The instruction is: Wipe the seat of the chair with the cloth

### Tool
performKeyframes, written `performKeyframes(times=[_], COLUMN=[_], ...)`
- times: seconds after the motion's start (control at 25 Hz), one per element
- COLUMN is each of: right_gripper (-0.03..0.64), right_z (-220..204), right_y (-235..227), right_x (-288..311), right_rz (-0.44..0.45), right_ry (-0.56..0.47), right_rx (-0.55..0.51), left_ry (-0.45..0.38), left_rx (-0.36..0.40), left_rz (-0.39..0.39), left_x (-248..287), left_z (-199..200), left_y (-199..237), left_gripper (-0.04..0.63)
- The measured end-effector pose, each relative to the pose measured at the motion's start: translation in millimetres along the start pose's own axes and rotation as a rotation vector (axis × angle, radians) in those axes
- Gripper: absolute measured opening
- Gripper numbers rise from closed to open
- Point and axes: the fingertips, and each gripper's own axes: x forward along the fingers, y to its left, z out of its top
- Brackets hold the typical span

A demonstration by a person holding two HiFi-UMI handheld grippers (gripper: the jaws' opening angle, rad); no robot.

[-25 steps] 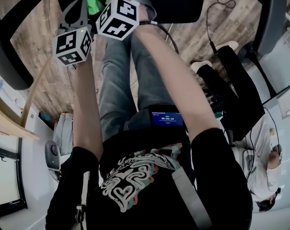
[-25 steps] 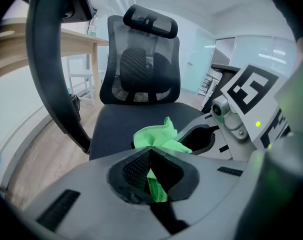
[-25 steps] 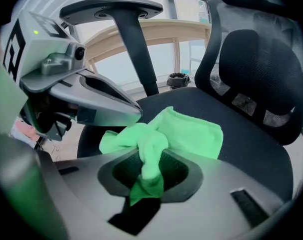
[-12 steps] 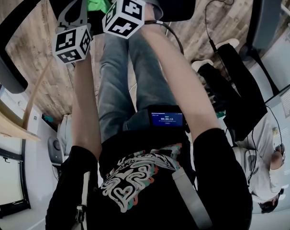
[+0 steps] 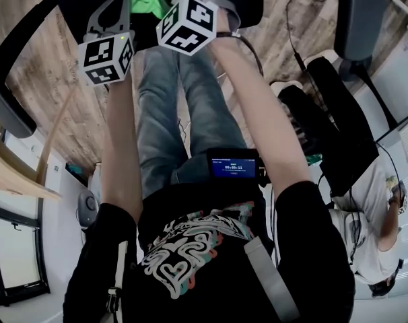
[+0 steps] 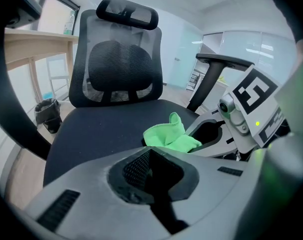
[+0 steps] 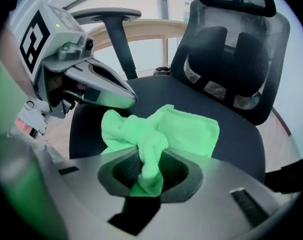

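A plank wooden floor (image 5: 52, 86) lies under a black office chair (image 6: 120, 64), which has a mesh backrest (image 7: 231, 59), a padded headrest (image 6: 127, 12) and a curved armrest (image 6: 219, 64) on the right. The seat (image 6: 91, 129) is wide, dark and padded. It fills the middle of both gripper views and shows as a black slab at the top of the head view.

Both claws are held out over the near part of the seat, side by side. The left claw (image 6: 151, 156) has its jaws drawn together with nothing between them. Seen from the right gripper view, its pale fingers taper to a point just beside the left far edge of the cloth; whether they touch it cannot be told. The right claw (image 7: 149, 171) is clamped on the cloth (image 7: 181, 129). A twisted fold of the cloth runs down between its dark ribbed pads and fills the gap there.

The cloth is bright green and crumpled. Beyond the right claw's jaws it spreads out on the seat in a flat flap toward the backrest, with a bunched lump on its left side. From the left gripper view it sits on the right near part of the seat, ahead and to the right of the left claw's jaws, tucked against the right claw. A small green light glows on the left claw's marker cube (image 5: 105, 58).
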Motion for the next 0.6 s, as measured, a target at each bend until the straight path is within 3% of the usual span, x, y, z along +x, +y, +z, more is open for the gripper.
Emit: performKeyframes(times=[0.6], right_gripper=[0.103], right_z=[-44.2], right_y=[-38.4], right_x=[-31.9], right_rz=[-0.095], right_ry=[0.025], right_rx=[0.093], left_ry=[0.030], left_rx=[0.068], left_rz=[-0.103], left_x=[27.9], left_z=[8.3], left_y=[-32.4], left_gripper=[-0.002])
